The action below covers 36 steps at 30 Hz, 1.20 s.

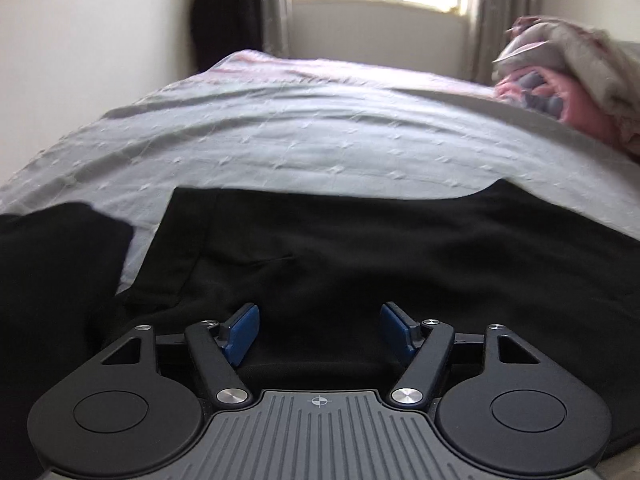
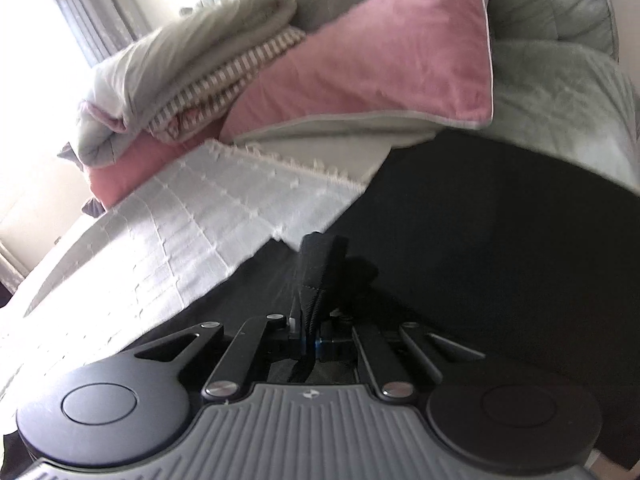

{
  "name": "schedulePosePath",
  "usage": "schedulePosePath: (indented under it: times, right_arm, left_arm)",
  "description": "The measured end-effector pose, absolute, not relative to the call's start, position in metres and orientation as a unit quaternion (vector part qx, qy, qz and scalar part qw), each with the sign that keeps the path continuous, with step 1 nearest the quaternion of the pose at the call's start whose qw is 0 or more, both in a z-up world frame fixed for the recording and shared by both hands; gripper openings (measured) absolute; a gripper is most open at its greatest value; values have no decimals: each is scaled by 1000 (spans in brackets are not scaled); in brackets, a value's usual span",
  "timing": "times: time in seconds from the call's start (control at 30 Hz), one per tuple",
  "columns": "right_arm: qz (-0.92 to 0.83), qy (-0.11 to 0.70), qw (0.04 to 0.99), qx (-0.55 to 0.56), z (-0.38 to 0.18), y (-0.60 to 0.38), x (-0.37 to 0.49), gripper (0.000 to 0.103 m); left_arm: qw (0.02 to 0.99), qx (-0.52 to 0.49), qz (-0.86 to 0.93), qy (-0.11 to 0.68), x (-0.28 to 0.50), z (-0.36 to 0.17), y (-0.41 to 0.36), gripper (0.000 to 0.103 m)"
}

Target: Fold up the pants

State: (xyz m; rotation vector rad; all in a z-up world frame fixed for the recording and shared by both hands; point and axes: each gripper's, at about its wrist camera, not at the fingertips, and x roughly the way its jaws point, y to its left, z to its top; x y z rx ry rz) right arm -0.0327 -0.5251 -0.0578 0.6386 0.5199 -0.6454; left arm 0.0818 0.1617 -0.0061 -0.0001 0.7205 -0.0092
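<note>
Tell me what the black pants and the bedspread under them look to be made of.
Black pants: a smooth, matte woven cloth, perhaps a cotton or polyester blend; it lies flat with soft creases and no sheen. The bunch between the right gripper's fingers shows a ribbed edge, possibly elastic. Bedspread: light, thin woven cotton by its look, with raised tufted dots in rows.

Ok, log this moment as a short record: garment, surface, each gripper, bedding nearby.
garment: black fabric pants, spread flat on the bed
surface: pale grey textured bedspread
left gripper: open, blue pads apart over the pants, nothing pinched
right gripper: shut on a bunched fold of the pants
bedding nearby: pink velvet cushion, folded grey blanket
</note>
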Motion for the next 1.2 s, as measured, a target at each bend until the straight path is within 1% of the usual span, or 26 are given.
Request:
schedulePosePath:
  times: [0.1,0.2,0.4,0.5,0.67,0.8,0.87,0.93,1.0,1.07,1.17,1.2]
  right_arm:
    - [-327,283,860,272,-68,-521,-20,50]
    - [-335,312,848,268,-83,-523,-16,50]
    - [-346,270,849,294,-71,-513,-18,50]
    - [-350,245,867,254,-55,-492,-9,50]
    - [-318,215,910,157,-25,-427,25,50]
    - [-243,190,950,44,-2,-337,62,50]
    - [-176,171,969,-32,6,-272,77,50]
    - [-72,162,980,-91,4,-200,85,50]
    - [35,171,972,-158,-14,-129,84,50]
    - [130,199,943,-231,-49,-61,76,51]
    - [200,255,896,-302,-107,2,67,52]
    - [207,263,886,-322,-121,13,63,56]
  left_arm:
    - [923,-23,-37,383,88,-21,165,73]
    - [924,-21,-33,380,88,-19,165,74]
    - [930,-77,-36,358,76,4,175,74]
    - [927,-106,-43,357,77,8,185,74]
    - [923,-149,-40,351,82,10,199,74]
    - [923,-152,-41,350,88,11,202,74]
    - [922,-159,-38,351,91,10,204,74]
    - [919,-174,-38,352,94,8,206,73]
    - [914,-192,-46,355,97,6,207,73]
    - [907,-212,-59,358,101,3,209,75]
    - [887,-262,-103,367,106,-5,211,78]
    - [881,-273,-113,370,108,-7,211,79]
